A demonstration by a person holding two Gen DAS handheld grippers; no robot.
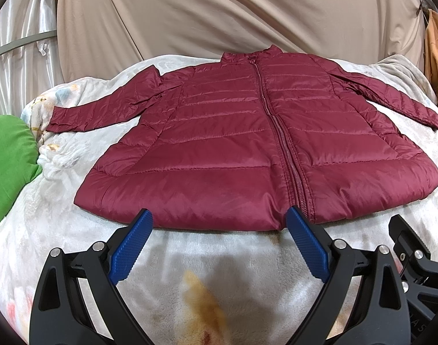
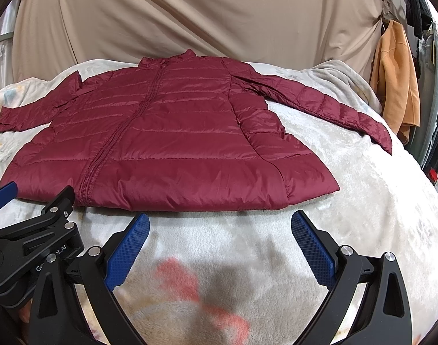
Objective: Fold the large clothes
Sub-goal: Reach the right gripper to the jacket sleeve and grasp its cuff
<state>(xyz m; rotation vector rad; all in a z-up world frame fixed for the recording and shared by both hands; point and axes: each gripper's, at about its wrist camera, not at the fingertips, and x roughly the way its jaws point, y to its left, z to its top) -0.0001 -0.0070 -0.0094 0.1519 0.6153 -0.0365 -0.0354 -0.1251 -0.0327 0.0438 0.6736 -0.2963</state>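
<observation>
A dark red quilted jacket [image 1: 233,143] [image 2: 167,143] lies flat and zipped on a pale fleece blanket [image 1: 60,224] [image 2: 348,201], collar away from me, both sleeves spread out to the sides. My left gripper [image 1: 219,220] stands open at the jacket's near hem, its blue pads [image 1: 132,244] either side of the hem left of the zipper, holding nothing. My right gripper [image 2: 220,221] is open just short of the hem, right of the zipper, with only blanket between its fingers. The left gripper's black body [image 2: 32,235] shows at the left edge of the right wrist view.
A green cushion [image 1: 9,161] sits at the blanket's left edge. A beige sheet [image 1: 219,14] hangs behind the bed. An orange garment [image 2: 397,86] hangs at the right, with more clothes beyond it. The blanket falls away at the right side.
</observation>
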